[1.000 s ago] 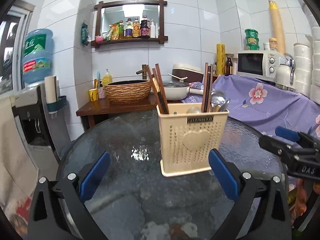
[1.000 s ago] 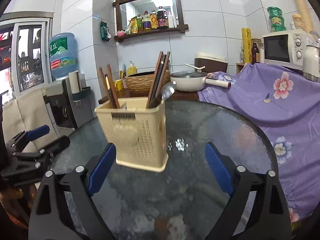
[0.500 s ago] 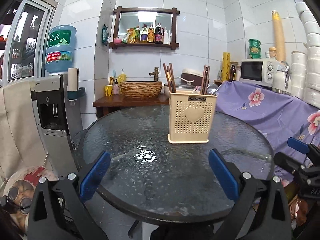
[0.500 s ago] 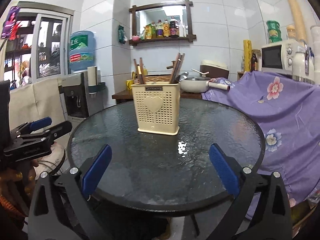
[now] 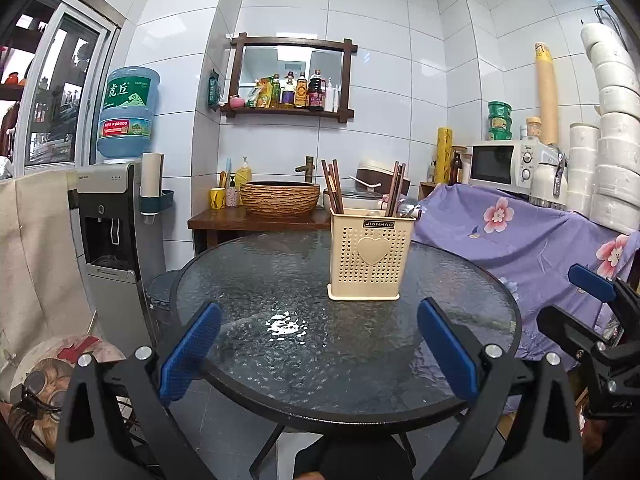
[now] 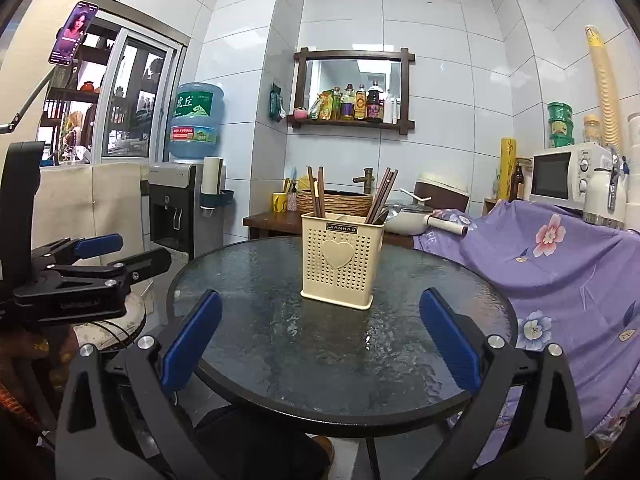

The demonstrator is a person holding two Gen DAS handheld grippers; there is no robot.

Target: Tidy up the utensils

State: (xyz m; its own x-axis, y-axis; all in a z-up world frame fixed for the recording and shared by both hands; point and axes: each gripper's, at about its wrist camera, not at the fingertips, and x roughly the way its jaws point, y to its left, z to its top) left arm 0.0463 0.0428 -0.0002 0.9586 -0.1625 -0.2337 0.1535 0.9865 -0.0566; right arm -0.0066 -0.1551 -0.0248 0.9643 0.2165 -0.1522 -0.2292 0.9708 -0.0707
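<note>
Both pairs of jaws stand released and empty, with only bare glass between their blue pads; the left gripper (image 5: 318, 354) and the right gripper (image 6: 320, 350) hang at the near edge of the round glass surface (image 5: 248, 280), each pointing roughly level across it. Ahead of both, well apart from either, stands the cream utensil holder (image 5: 370, 254), upright near the middle of the surface; from the left jaws it lies forward and a little to the right; from the right jaws it lies almost straight ahead, so the right hand seems marginally better lined up, though neither is plainly nearer. Dark chopsticks (image 6: 316, 192) rise from the holder's left compartment and a second bunch (image 6: 382, 194) from its right, their long axes near vertical and leaning outward; a metal spoon (image 6: 385, 214) seems to sit beside the right bunch, though it is too small to be sure. Nothing loose lies on the glass, so the sorting looks finished or nearly so; any further pick would need a reach forward and a descent from above along those upright handles.
</note>
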